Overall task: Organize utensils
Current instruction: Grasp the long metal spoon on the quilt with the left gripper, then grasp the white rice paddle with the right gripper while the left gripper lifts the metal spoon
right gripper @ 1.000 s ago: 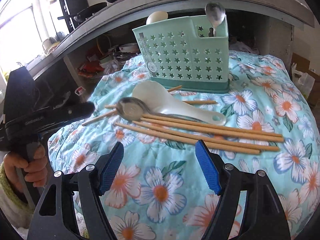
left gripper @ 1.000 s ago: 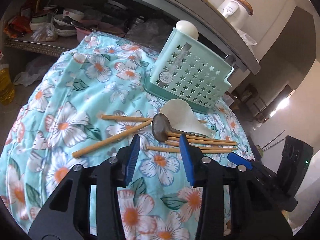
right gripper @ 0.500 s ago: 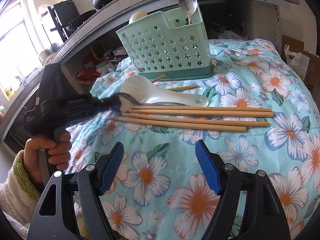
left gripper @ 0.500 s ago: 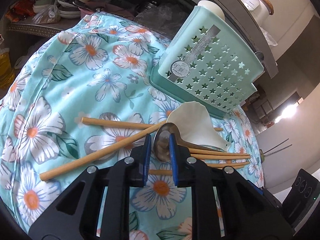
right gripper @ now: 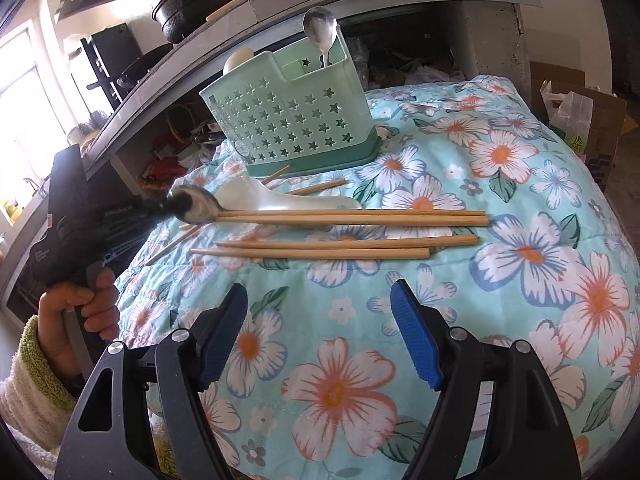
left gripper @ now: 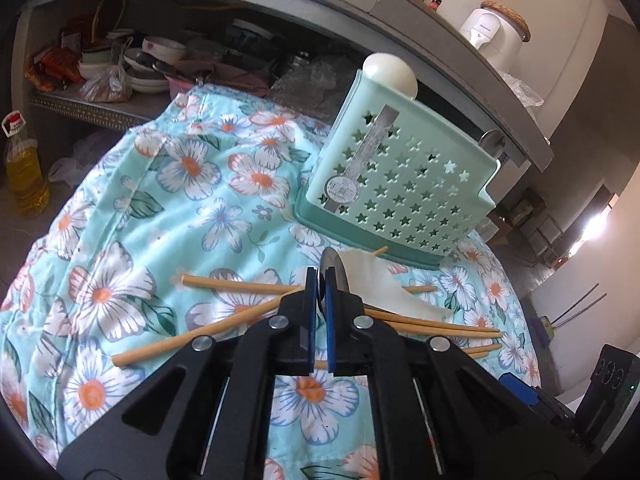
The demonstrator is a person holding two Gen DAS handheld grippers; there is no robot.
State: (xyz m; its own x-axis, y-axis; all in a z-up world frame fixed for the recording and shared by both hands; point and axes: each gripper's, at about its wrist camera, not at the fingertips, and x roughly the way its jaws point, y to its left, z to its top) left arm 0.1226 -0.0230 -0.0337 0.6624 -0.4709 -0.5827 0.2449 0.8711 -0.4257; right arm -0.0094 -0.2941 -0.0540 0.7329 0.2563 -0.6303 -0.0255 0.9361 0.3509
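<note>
My left gripper (left gripper: pixel 319 276) is shut on the bowl of a metal spoon (left gripper: pixel 329 261), which the right wrist view shows lifted at the left (right gripper: pixel 198 205). A white rice paddle (left gripper: pixel 370 280) and several wooden chopsticks (right gripper: pixel 352 216) lie on the floral cloth (left gripper: pixel 160 208). The mint star-holed utensil caddy (left gripper: pixel 396 188) stands behind them, holding a metal spoon (right gripper: pixel 318 30) and a white-knobbed utensil (left gripper: pixel 390 74). My right gripper (right gripper: pixel 320 336) is open and empty, low over the cloth (right gripper: pixel 520 200) in front of the chopsticks.
A grey counter overhang (left gripper: pixel 360 12) runs above the caddy, with dishes (left gripper: pixel 156 64) on the shelf beneath. An oil bottle (left gripper: pixel 24 168) stands on the floor at the left. A cardboard box (right gripper: pixel 592 120) sits off the right.
My left gripper closed from open onto the metal spoon's bowl and has lifted it slightly. My right gripper stayed open and drew back a little.
</note>
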